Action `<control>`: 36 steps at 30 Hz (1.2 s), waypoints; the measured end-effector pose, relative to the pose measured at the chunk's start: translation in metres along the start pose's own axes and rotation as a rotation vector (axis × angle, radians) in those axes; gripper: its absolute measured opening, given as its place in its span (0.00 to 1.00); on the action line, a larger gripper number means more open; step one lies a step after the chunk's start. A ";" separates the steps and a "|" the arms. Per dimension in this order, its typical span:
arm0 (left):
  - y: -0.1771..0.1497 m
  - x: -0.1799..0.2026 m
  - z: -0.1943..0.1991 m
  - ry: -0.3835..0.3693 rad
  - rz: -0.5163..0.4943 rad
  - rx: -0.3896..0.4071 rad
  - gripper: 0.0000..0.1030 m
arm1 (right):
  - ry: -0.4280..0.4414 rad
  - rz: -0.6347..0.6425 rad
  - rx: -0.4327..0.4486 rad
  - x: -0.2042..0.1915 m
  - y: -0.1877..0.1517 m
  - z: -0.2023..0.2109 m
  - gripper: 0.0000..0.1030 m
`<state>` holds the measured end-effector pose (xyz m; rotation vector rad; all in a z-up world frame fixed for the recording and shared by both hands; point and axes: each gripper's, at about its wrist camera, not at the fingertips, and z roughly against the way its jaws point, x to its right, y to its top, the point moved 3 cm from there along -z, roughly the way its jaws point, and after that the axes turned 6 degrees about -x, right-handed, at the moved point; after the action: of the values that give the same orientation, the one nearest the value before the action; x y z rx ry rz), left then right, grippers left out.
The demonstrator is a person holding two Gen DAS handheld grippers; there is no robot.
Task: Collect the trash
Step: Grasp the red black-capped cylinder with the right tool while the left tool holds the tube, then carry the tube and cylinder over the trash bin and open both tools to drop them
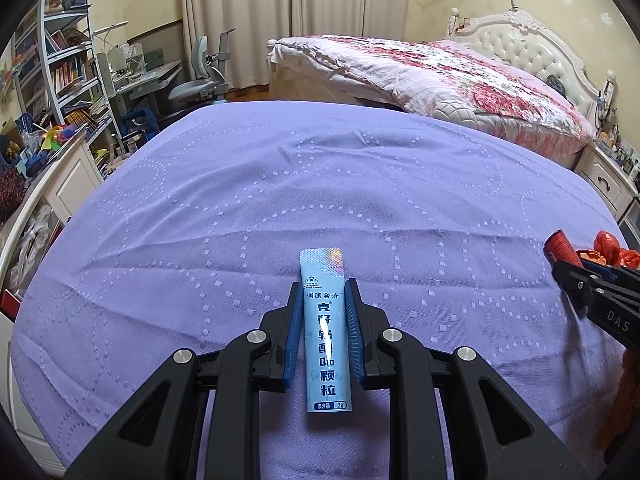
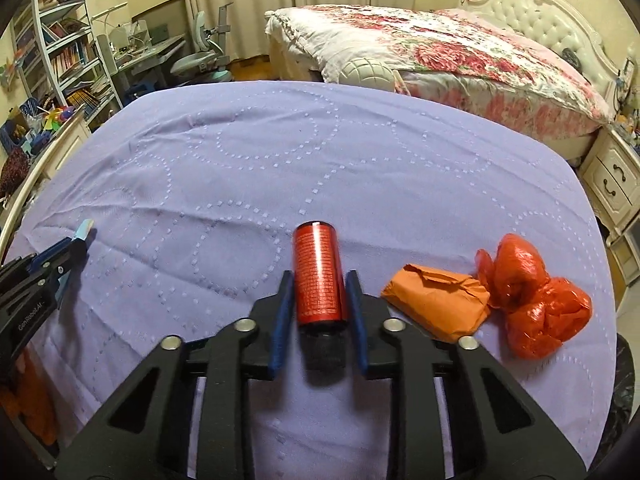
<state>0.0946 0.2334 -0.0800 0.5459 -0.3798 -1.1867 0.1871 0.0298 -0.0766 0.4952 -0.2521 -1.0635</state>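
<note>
My left gripper is shut on a light-blue sachet with printed characters, held above the purple bedspread. My right gripper is shut on a red bottle with a black cap toward the camera. The right gripper with the bottle also shows in the left wrist view; the left gripper shows in the right wrist view. A crumpled orange paper packet and a red plastic bag lie on the spread to the right of the bottle.
A floral-quilted bed with a white headboard stands behind. A desk and chair and bookshelves are at the back left. A white nightstand is at the right. A black bag shows at the right edge.
</note>
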 end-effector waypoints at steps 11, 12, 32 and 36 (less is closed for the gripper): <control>-0.010 0.011 0.012 -0.050 -0.008 0.014 0.21 | 0.005 -0.058 0.015 0.013 -0.040 0.025 0.22; -0.012 0.014 0.014 -0.061 -0.009 0.014 0.21 | 0.007 -0.065 0.019 0.016 -0.045 0.029 0.22; -0.036 0.117 0.072 -0.219 -0.143 0.079 0.21 | -0.089 -0.280 0.143 0.109 -0.127 0.091 0.22; -0.040 0.158 0.083 -0.253 -0.219 0.102 0.21 | -0.145 -0.336 0.162 0.139 -0.143 0.103 0.22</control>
<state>0.0718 0.0576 -0.0368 0.5368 -0.6107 -1.4590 0.0981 -0.1764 -0.0646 0.6207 -0.3953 -1.4160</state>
